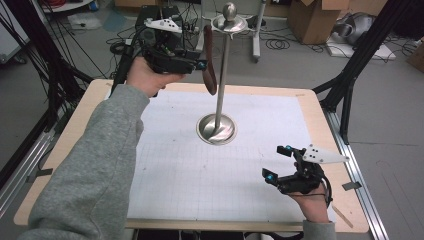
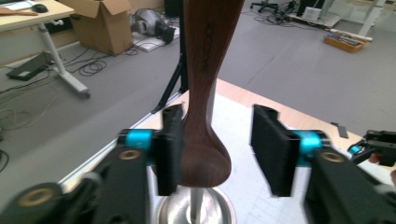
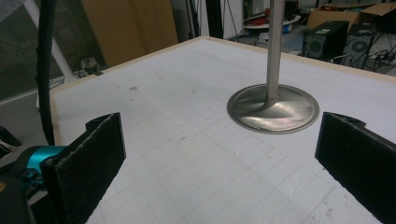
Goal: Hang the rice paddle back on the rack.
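Nearest the person, the right hand-held gripper rests low over the tabletop at its near right corner, jaws spread wide with nothing between them; in the right gripper view its two black pads frame bare gridded mat, with the stand's base beyond. At mid-table stands the stand, a steel pole rising from a round dished base to a small cap and knob at the top. Farther back and higher, the left hand-held gripper is held level beside the pole, at the spoon, a dark wooden one that hangs from the stand's top, bowl end down, close beside the pole. In the left gripper view the spoon's bowl sits between the jaws: one pad lies against or just beside its edge, the other pad stands well apart from it, so the jaws are parted and do not pinch the spoon. As a judgement, the work in hand is hanging the spoon on the stand, and it appears almost done: the spoon seems to be carried by the stand and not by the gripper, though the hook or hole at the top cannot be made out. What seems left is to draw the left gripper clear without knocking the spoon.
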The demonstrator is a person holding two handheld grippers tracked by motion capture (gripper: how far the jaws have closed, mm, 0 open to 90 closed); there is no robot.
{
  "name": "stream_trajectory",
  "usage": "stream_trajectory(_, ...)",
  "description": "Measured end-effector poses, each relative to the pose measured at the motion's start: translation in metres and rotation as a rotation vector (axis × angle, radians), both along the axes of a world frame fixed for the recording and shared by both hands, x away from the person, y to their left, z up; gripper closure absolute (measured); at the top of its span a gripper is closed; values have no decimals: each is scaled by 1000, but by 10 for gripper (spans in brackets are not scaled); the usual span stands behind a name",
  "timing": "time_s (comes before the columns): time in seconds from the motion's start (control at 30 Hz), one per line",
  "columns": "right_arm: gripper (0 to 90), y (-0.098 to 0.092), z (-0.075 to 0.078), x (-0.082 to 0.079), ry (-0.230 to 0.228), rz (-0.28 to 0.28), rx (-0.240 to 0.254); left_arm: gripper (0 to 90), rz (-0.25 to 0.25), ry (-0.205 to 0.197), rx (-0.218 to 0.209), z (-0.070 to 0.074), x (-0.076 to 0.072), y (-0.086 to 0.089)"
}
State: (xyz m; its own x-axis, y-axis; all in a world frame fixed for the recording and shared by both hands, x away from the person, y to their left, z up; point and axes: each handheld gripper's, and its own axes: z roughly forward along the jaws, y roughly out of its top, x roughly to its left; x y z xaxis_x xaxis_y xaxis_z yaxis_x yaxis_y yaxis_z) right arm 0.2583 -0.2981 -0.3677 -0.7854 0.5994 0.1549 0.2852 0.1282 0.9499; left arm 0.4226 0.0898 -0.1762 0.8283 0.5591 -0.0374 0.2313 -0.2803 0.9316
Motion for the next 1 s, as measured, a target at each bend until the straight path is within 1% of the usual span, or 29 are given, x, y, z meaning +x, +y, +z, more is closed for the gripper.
stream_trajectory(0.07,4,0,0,0,-3,1,-1,462,-6,-9,-12,-2,-2,4)
stream_trajectory(0.1,4,1,1,0,-8,2,-3,414,-10,-17,-20,-4,-4,6)
stream_trajectory(0.13,4,1,1,-1,-2,1,-2,378,-12,-26,-29,-5,-5,8)
stream_trajectory(0.17,4,2,1,0,-8,4,-4,365,-16,-34,-30,-7,-7,10)
stream_trajectory(0.2,4,3,1,0,-11,4,-4,335,-21,-49,-35,-9,-9,12)
stream_trajectory(0.23,4,3,1,0,-13,6,-6,298,-27,-70,-27,-12,-11,14)
stream_trajectory(0.27,4,4,1,0,-11,8,-7,289,-35,-82,-26,-14,-14,16)
stream_trajectory(0.33,4,5,1,0,-11,12,-12,279,-49,-80,-35,-20,-18,21)
stream_trajectory(0.37,4,6,1,0,-11,13,-14,262,-52,-85,-33,-23,-20,23)
stream_trajectory(0.4,4,6,1,1,-12,14,-16,238,-54,-87,-41,-27,-22,25)
stream_trajectory(0.43,4,6,1,1,-7,11,-16,216,-53,-86,-50,-30,-24,27)
stream_trajectory(0.47,4,6,1,2,-16,10,-17,189,-51,-86,-49,-33,-26,29)
stream_trajectory(0.53,4,5,1,1,-11,7,-13,153,-46,-96,-50,-39,-31,34)
stream_trajectory(0.63,4,6,3,-1,-18,7,-11,133,-42,-100,-49,-47,-38,39)
stream_trajectory(0.67,4,6,4,-2,-29,8,-13,126,-42,-105,-49,-49,-40,40)
stream_trajectory(0.83,4,8,6,-4,-35,14,-6,124,-33,-116,-58,-59,-50,48)
stream_trajectory(1.0,4,10,8,-4,-41,19,-1,124,-17,-105,-73,-71,-60,58)
